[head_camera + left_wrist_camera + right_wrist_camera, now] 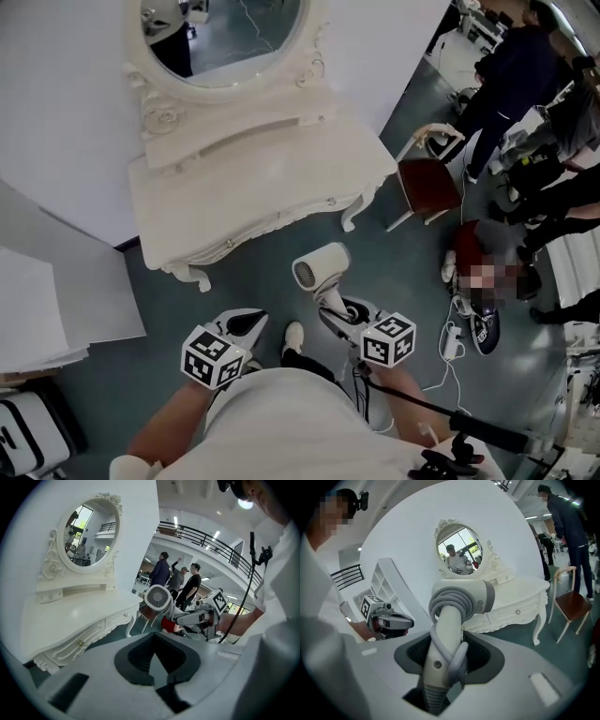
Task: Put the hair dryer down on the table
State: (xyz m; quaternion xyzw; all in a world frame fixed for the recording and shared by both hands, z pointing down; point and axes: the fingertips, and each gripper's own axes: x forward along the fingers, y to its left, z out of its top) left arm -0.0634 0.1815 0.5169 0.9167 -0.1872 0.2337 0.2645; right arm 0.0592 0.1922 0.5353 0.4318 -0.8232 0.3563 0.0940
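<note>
Head view: the right gripper (336,307) carries the hair dryer (321,266) above the floor, on the near side of the white dressing table (253,178) and not touching it. The dryer should be brought over the bare tabletop, lowered flat and released only once it rests. Left gripper view: the left gripper (157,644) has its jaws together, with nothing between them. Right gripper view: the jaws stand partly apart, clamped on the dryer's handle and wound cord.
</note>
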